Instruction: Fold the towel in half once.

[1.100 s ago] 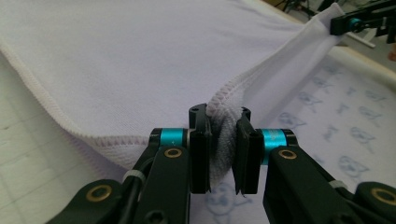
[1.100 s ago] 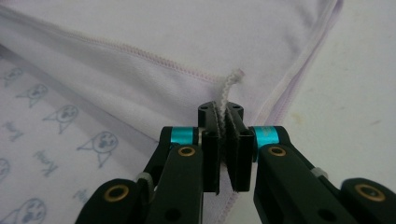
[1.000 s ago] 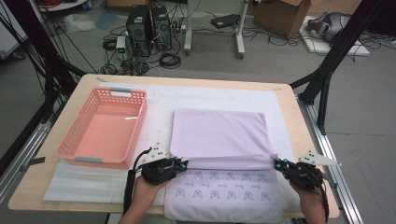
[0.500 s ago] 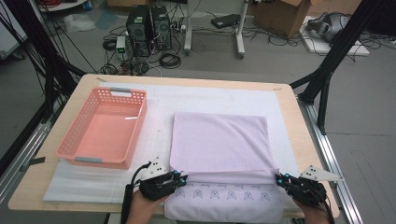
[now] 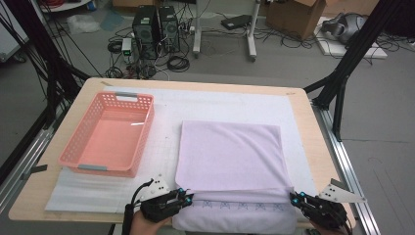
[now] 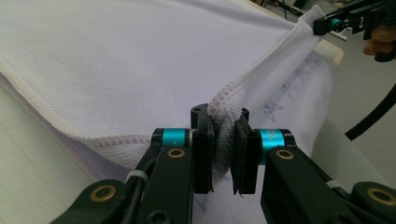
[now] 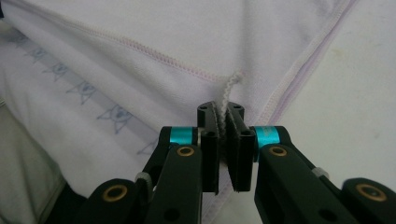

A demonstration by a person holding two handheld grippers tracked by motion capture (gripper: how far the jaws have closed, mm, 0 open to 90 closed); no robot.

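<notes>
From the high view, my left claw [image 5: 185, 197] and my right claw [image 5: 295, 198] sit at the near edge of the table [image 5: 303, 105], each at one end of the fold of the lilac towel [image 5: 230, 152]. The towel lies on the white foam mat [image 5: 166, 127], folded over towards me, with a strip of its printed underside showing between the two claws and its near part draping over the table edge.

My left gripper view shows what the high view cannot: the left claw [image 6: 223, 140] is pinching a bunched, stitched corner of the towel [image 6: 140, 56], the cloth squeezed thick between the pads. Farther off in that view my right claw [image 6: 327, 23] holds the other corner, and the towel's edge runs taut between the two.

My right gripper view shows the right claw [image 7: 225, 137] pressed nearly together on a thin ridge of the towel's [image 7: 140, 28] hem, with a small tuft sticking up above the pads. The blue cat-like print on the underside is plain to see there.

The pink plastic basket [image 5: 78, 147] stands on the mat to the left of the towel, apart from it, and holds nothing.
</notes>
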